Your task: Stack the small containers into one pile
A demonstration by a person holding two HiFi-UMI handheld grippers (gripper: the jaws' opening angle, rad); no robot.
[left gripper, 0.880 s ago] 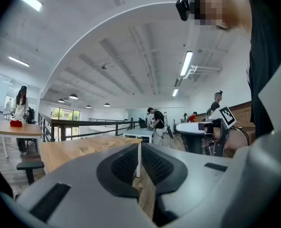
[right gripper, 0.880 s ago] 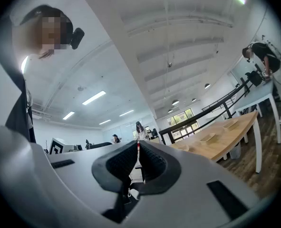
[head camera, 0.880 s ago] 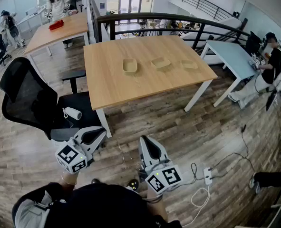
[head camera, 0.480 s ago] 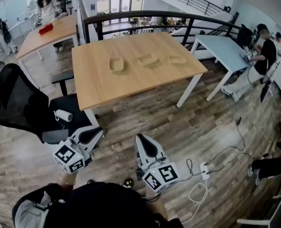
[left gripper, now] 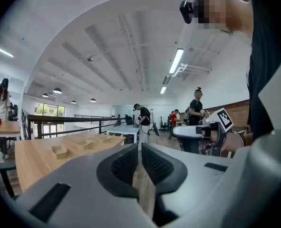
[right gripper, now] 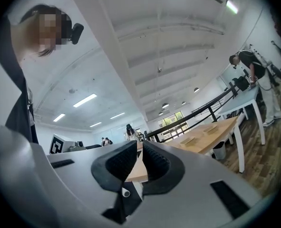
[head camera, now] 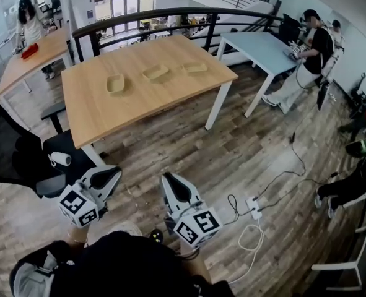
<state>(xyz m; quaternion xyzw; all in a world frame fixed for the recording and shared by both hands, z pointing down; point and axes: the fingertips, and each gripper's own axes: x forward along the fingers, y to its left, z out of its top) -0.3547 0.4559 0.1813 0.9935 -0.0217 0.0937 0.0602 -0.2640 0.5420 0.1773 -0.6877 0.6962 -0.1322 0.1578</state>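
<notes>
Three containers (head camera: 155, 73) sit in a row on the table (head camera: 145, 107), a chair (head camera: 9, 156) before its left corner.

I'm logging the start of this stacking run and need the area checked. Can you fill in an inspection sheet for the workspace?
Surface: wooden table, bare apart from the job's things.
Job's things: left container, middle container and right container in a row, apart, none stacked.
Clutter: nothing seen on the table.
Grippers: left gripper and right gripper both shut and empty, over the floor short of the table.
Cables: power strip and white cable on the floor to the right.
Surroundings: office chair left of the table; railing behind it; person at a light blue table.
</notes>
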